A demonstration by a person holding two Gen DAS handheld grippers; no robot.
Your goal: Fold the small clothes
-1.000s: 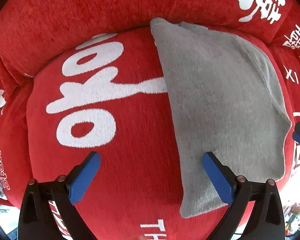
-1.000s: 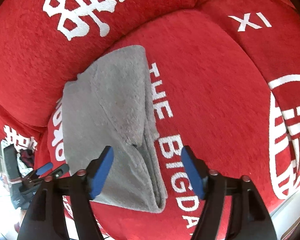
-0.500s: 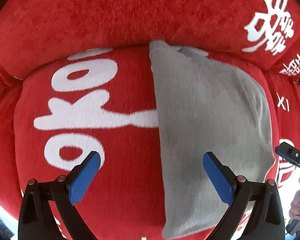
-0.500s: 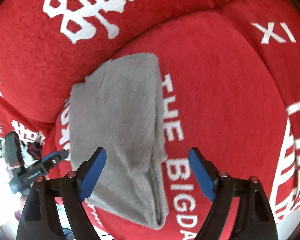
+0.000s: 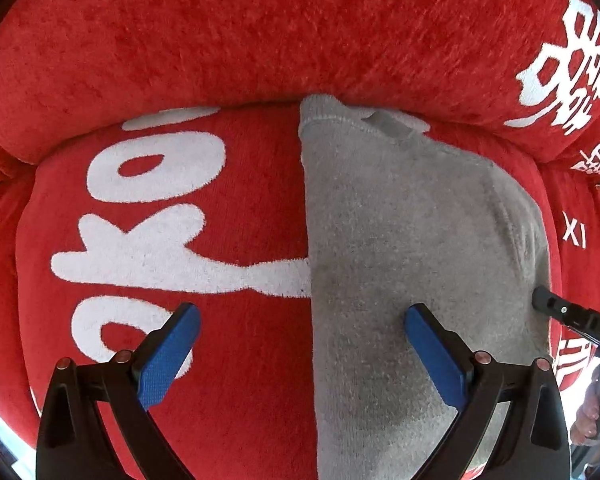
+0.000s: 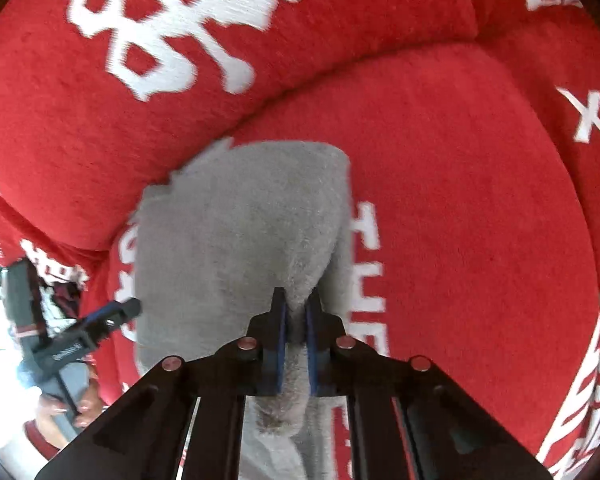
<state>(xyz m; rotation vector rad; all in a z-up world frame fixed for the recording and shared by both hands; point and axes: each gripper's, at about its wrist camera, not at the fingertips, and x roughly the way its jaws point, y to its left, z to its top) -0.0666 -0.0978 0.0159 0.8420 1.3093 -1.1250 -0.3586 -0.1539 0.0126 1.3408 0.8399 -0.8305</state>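
A grey folded garment (image 5: 412, 240) lies on a red seat cushion (image 5: 240, 320) with white lettering. My left gripper (image 5: 300, 344) is open and hovers over the garment's straight left edge, its right finger over the cloth and its left finger over the cushion. In the right wrist view the same grey garment (image 6: 236, 232) lies lengthwise away from me. My right gripper (image 6: 296, 320) is shut on a pinched ridge of the garment near its near right side. The right gripper's tip also shows in the left wrist view (image 5: 556, 312) at the garment's right edge.
A red back cushion (image 5: 260, 32) rises right behind the garment's far end. More red cushion (image 6: 480, 208) lies right of the garment. The left gripper (image 6: 112, 312) and the hand holding it show at the left edge of the right wrist view.
My right gripper has moved forward onto the garment and shut on its cloth. My left gripper has come lower and closer over the left edge, still open.
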